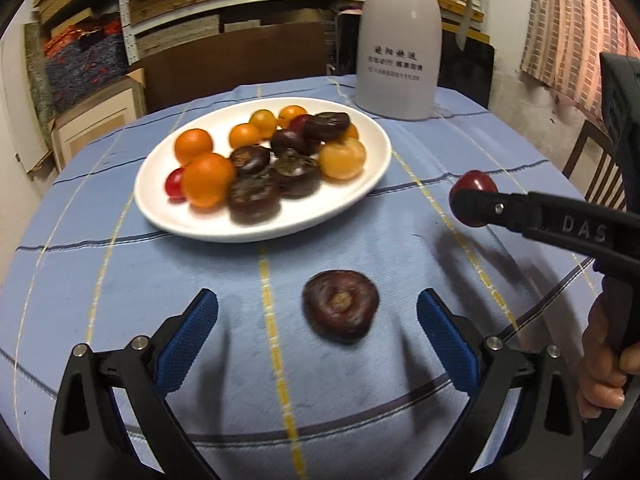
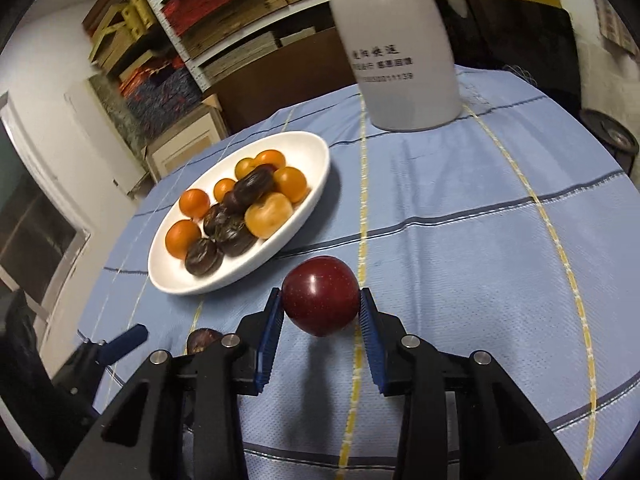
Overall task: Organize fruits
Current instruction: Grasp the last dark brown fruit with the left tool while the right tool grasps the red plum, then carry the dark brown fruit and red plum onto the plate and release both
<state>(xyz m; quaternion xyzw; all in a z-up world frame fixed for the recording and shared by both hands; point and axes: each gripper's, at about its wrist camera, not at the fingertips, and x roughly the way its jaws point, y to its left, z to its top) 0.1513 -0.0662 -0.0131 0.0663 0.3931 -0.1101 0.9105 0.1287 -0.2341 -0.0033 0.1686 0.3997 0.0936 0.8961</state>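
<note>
1. Right wrist view: right gripper (image 2: 320,312) jaws clamp a red plum (image 2: 320,294) above the tabletop (image 2: 500,280); plate (image 2: 316,168) lies ahead-left.
2. Left gripper (image 1: 318,312) jaws spread wide, dark fruit (image 1: 340,306) on the cloth between them.

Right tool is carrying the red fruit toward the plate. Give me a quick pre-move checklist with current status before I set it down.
1. Grip on the red fruit: the right tool has a pad on each side of it, fruit off the cloth. Ok.
2. Path to the white plate: bare blue tablecloth lies between. Ok.
3. Landing room: fruit is piled in the plate's middle; bare rim area shows on the near side. Ok, but tight.
4. Left tool: open, astride the dark fruit on the cloth, not touching it. Ok.
5. White jug: stands behind the plate, off the path. Ok.
6. Grip firmness: cannot tell.
</note>
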